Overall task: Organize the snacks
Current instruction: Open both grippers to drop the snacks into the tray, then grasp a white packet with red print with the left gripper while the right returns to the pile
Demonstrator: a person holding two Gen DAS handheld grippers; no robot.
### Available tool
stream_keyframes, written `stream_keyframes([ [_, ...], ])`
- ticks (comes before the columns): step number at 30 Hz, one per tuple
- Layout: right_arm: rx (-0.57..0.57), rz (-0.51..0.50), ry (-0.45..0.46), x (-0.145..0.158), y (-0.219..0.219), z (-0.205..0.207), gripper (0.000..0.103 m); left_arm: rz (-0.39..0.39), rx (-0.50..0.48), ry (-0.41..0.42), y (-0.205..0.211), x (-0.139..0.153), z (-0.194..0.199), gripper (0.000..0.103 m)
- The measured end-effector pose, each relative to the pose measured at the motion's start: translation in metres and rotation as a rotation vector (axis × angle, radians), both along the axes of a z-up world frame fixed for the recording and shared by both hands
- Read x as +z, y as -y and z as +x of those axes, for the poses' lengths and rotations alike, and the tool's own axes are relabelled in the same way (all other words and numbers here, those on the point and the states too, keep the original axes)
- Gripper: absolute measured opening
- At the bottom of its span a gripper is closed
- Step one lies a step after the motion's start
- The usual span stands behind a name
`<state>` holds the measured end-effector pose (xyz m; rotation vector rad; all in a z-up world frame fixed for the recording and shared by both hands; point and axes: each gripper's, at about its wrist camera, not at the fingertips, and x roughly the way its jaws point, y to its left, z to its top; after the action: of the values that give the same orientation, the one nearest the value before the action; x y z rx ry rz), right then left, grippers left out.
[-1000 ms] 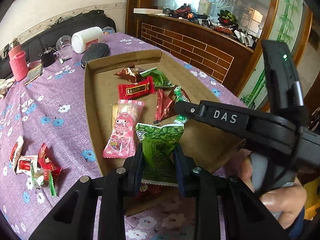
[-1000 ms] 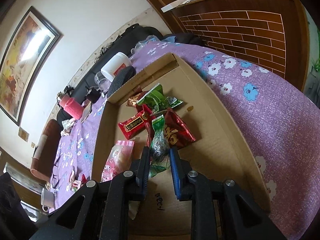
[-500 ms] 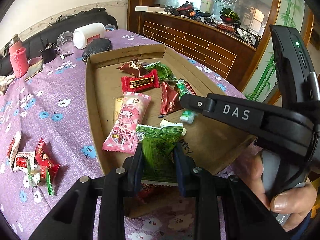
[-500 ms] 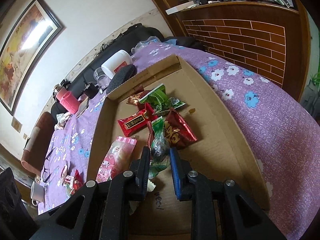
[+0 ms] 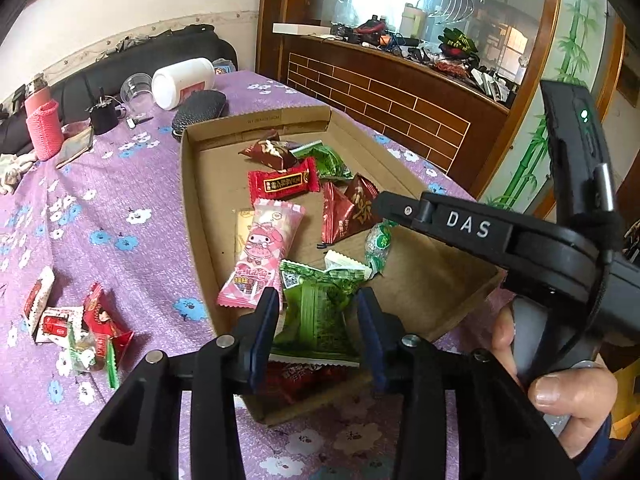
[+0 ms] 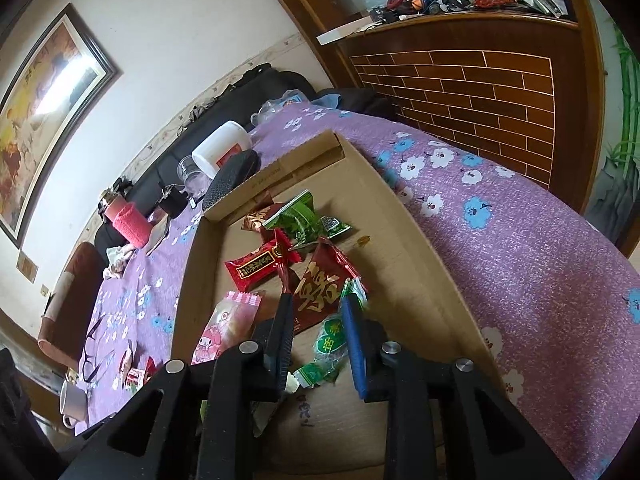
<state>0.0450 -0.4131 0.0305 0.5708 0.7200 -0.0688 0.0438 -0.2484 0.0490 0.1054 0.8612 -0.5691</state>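
Snacks [image 5: 264, 256]: crinkly foil wrappers, cardboard box [image 5: 404, 184]

Opening right gripper [image 6: 316, 334] fingers astride green candy [image 6: 330, 342] in cardboard box [image 6: 436, 276]

Red wrapper [image 5: 304, 376] mostly hidden beneath the green packet [image 5: 316, 320]; its print unreadable.

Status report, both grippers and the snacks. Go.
Left gripper opening around green packet. Right gripper opening, green candy between. Both over the cardboard box.
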Motion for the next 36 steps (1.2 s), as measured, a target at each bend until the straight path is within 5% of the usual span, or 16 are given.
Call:
stream_keyframes([
  [20, 0.016, -0.051, 0.036, 0.006, -0.010, -0.002, 0.026, -0.047, 0.105, 0.018, -0.053, 0.029, 0.006, 0.040],
  [29, 0.019, -0.052, 0.045, 0.006, -0.011, -0.003, 0.026, -0.037, 0.236, 0.053, -0.124, 0.043, 0.025, 0.049],
  [36, 0.027, -0.046, 0.047, 0.006, -0.012, -0.003, 0.026, 0.034, 0.407, 0.018, -0.203, 0.026, 0.058, 0.049],
])
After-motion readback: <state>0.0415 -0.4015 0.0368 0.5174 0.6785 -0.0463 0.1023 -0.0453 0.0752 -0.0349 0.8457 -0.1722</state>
